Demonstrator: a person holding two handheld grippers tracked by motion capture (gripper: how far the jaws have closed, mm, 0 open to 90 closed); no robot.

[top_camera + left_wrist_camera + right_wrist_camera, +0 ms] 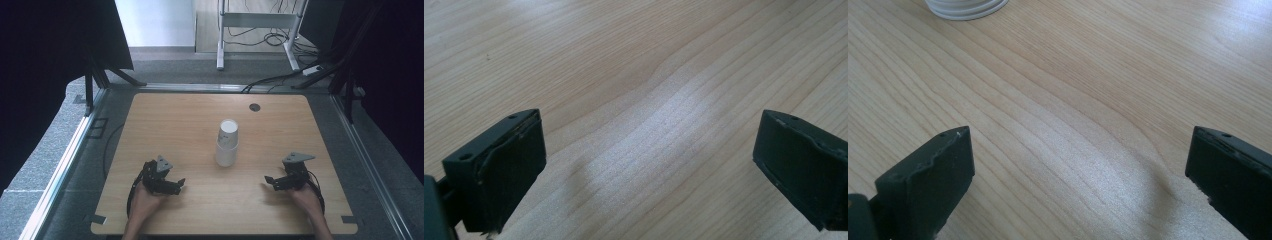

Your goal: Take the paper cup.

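Resting low over the near part of the table (165, 120), the left gripper (179, 184) has its jaws spread wide with nothing between them; the left gripper view looks past the two black jaws at bare wood grain. The right gripper (268, 181) sits in the same way on the other side, jaws fully apart and empty, its tips turned inward toward the middle of the table. Each is carried in a hand that comes in from the near edge, the left hand (145, 197) and the right hand (305, 196) well apart from each other.

Between them, farther up the table and roughly on its centre line, stands the stack of white paper cups (227, 142), upside down with the rims on the wood. It appears to be two or three cups nested together, though the exact count is hard to read. In the right gripper view the stack's bottom rim (967, 7) peeks in at the top edge, so that gripper points roughly toward it.

Judging from this, the work has not yet begun: the stack is untouched and intact, neither gripper is near enough to grasp it, and the whole approach, grip and any separating or placing of cups is left to do.
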